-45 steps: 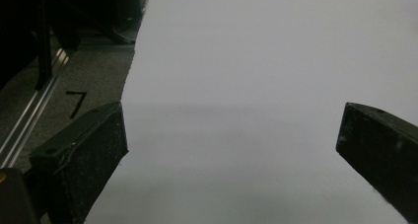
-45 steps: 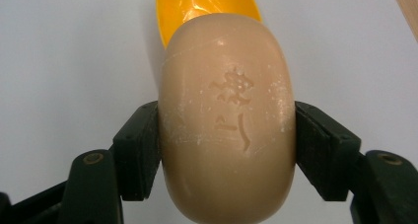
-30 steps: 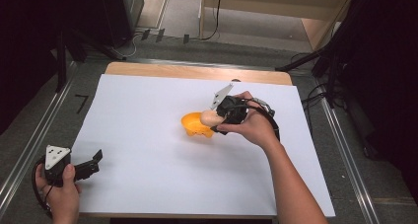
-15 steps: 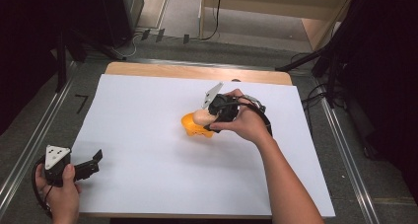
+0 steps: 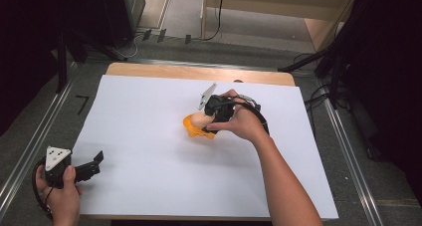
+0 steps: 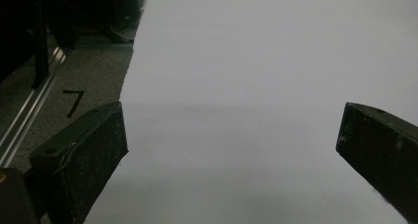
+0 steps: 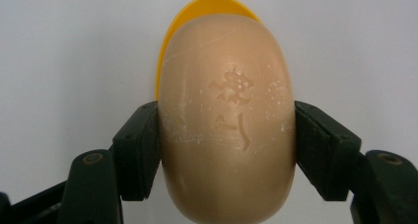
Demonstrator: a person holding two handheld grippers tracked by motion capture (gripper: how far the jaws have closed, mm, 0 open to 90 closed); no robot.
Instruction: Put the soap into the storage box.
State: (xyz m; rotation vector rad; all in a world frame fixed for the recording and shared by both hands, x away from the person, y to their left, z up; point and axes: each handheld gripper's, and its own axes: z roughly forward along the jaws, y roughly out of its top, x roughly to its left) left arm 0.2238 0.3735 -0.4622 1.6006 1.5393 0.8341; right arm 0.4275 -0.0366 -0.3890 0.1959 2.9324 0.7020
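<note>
The right tongs (image 5: 203, 120) are clamped on a beige oval bar of soap (image 7: 227, 120), one black pad pressed against each long side, as the right gripper view shows plainly. The soap sits just above an orange plastic soap dish (image 5: 195, 129), which lies near the middle of the white paper sheet (image 5: 139, 111) covering the tabletop. The left tongs (image 5: 92, 166) rest at the near left corner of the sheet, jaws standing wide apart with nothing between them.

The step in hand looks like setting the soap into the dish. The next move would call for lowering the bar until it beds in the hollow, keeping its long axis lined up with the dish, then easing the pads apart without dragging the dish sideways, since it looks light and free to slide on the paper.

The right gripper view shows the stamped mark on the soap's face and the dish's rim (image 7: 207, 2) peeking out behind the bar's far end, so the two are roughly aligned; whether they touch I cannot tell. The high view gives the placing of dish and both hands on the tabletop. The left gripper view looks across bare paper toward the grey floor (image 6: 64, 86) at the left edge.
</note>
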